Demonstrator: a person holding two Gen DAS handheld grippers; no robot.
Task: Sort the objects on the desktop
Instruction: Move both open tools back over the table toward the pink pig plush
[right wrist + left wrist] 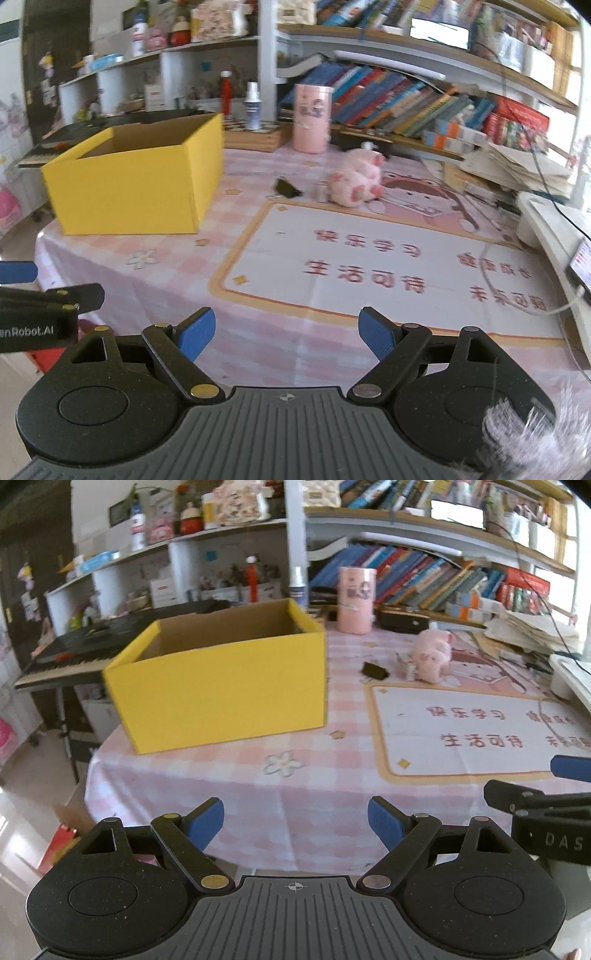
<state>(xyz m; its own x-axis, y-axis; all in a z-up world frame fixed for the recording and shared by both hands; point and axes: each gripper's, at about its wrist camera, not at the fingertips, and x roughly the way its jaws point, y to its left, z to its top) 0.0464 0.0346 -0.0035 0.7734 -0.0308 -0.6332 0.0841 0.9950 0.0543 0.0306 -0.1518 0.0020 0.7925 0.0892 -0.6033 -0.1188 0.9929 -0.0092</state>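
The yellow box (221,686) looks like matt cardboard, brown inside. The tablecloth (314,794) is smooth, with pink checks. The pink pig toy (356,181) looks soft and fuzzy. Both grippers have blue ribbed pads (195,334) on black matt plastic.

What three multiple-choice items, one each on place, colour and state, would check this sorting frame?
1. Where is the pink plush pig relative to the yellow cardboard box, in the right wrist view?
A. Inside it
B. To its right, on the tablecloth
C. On top of it

2. What colour are the pads on the gripper fingers?
A. Blue
B. Red
C. Green

3. What state is the left gripper in?
A. Shut on the small black object
B. Shut on the pig
C. Open, nothing between its fingers

Answers:
1 B: the pig lies on the pink checked tablecloth, clear of the box.
2 A: both wrist views show blue pads.
3 C: only tablecloth shows between its spread fingers; the small black object lies far off.
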